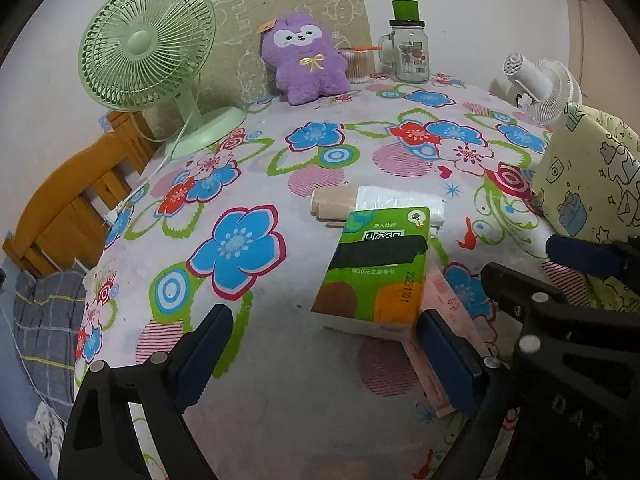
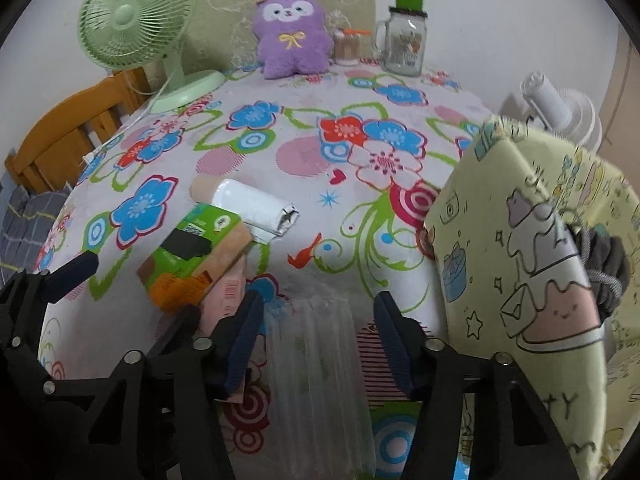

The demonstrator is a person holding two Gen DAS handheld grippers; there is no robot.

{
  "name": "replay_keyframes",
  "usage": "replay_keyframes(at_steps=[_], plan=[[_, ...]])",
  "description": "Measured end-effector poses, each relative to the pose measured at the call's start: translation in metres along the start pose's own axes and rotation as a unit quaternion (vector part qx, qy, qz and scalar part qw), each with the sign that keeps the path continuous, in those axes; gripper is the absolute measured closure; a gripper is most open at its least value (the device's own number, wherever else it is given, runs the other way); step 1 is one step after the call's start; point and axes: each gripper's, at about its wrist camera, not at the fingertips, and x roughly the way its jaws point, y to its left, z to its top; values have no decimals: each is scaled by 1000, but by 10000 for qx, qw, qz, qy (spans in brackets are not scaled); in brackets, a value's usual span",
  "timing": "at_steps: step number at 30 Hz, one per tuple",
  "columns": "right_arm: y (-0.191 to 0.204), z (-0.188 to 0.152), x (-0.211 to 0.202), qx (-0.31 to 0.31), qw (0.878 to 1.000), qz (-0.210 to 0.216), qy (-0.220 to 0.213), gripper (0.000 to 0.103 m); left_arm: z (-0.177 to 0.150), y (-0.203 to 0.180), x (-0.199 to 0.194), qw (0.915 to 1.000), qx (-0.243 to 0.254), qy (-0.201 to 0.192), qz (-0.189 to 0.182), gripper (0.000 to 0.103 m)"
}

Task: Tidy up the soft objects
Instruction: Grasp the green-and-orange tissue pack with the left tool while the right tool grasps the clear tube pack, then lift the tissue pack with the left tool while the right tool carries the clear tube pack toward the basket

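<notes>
A green tissue pack lies on a pink pack on the floral tablecloth; behind them lies a beige-and-white wrapped roll. My left gripper is open and empty, its right finger beside the pink pack. In the right wrist view my right gripper is open around a blurred clear plastic item. The green pack, the pink pack and the roll lie to its left. A purple plush sits at the far edge, also in the right view. A yellow fabric bin stands at the right with a grey item inside.
A green desk fan stands at the back left, its cord trailing off the table. A glass mug jar and a cotton-swab cup stand at the back. A white clip fan is at the right. A wooden chair stands to the left.
</notes>
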Motion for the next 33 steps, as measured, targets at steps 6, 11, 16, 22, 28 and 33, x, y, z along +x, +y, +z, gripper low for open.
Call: replay_keyframes(at_steps=[6, 11, 16, 22, 28, 33], plan=[[-7, 0, 18, 208, 9993, -16, 304, 59, 2, -3, 1, 9999, 148, -60, 34, 7], [-5, 0, 19, 134, 9996, -8, 253, 78, 5, -3, 2, 9999, 128, -70, -48, 8], [-3, 5, 16, 106, 9998, 76, 135, 86, 8, -2, 4, 9987, -29, -36, -503, 32], [0, 11, 11, -6, 10000, 94, -13, 86, 11, -8, 2, 9979, -15, -82, -645, 51], [-1, 13, 10, -23, 9999, 126, -46, 86, 10, -11, -3, 9977, 17, -180, -660, 54], [0, 11, 3, -42, 9998, 127, -117, 86, 9, -14, -11, 9972, 9, -250, -700, 54]])
